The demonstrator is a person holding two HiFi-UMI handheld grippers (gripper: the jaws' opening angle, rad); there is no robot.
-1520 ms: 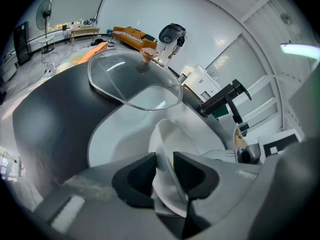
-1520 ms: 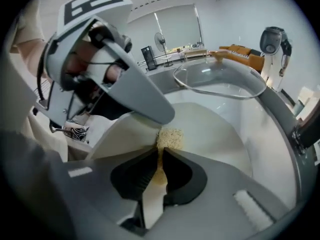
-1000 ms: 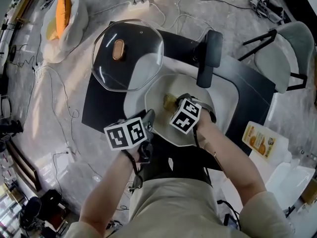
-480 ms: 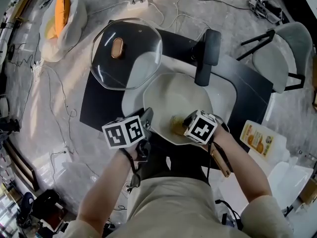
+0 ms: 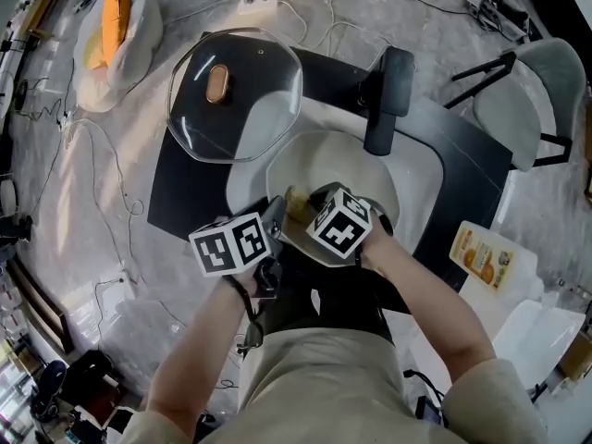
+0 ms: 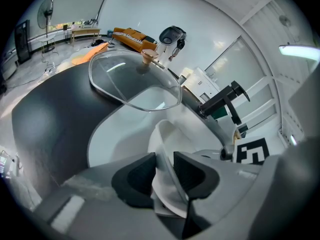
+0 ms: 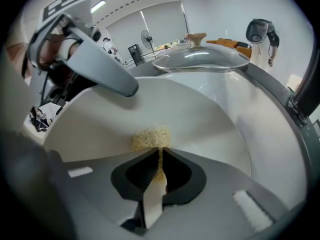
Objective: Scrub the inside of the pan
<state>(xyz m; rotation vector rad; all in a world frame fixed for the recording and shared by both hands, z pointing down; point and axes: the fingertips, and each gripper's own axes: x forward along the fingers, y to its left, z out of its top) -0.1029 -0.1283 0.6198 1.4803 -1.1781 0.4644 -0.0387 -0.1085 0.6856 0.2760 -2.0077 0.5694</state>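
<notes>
Pan: the pan [image 5: 340,166] sits at the centre of the head view on a black table [image 5: 185,188], its pale inside facing up and its black handle [image 5: 385,100] pointing to the upper right.
Left gripper: the left gripper [image 6: 164,170] has its fingers on either side of the pan's near rim and appears clamped on it, though the contact is partly shadowed.
Right gripper: the right gripper [image 7: 160,159] has its fingers pinched together on a yellowish scrub pad [image 7: 150,137], whose tuft rests on the pan's inner wall.
Risk, pad: only a thin edge of the pad is pinched, so hard rubbing could pull it free.
Risk, pan: the rim is thin and smooth, so a sideways push from the scrubbing could make it slip from the left fingers and let the pan turn or slide.
Risk, collision: the two grippers work close together at the lower left of the pan and could knock each other.
In the way: a glass lid [image 5: 236,95] lies just beside the pan at the upper left, close enough for a wide stroke to nudge it.
Around: a bag [image 5: 116,30] and cables [image 5: 305,7] lie along the top, with a chair [image 5: 527,100] at the upper right and a box [image 5: 486,259] at the right, all well clear.
</notes>
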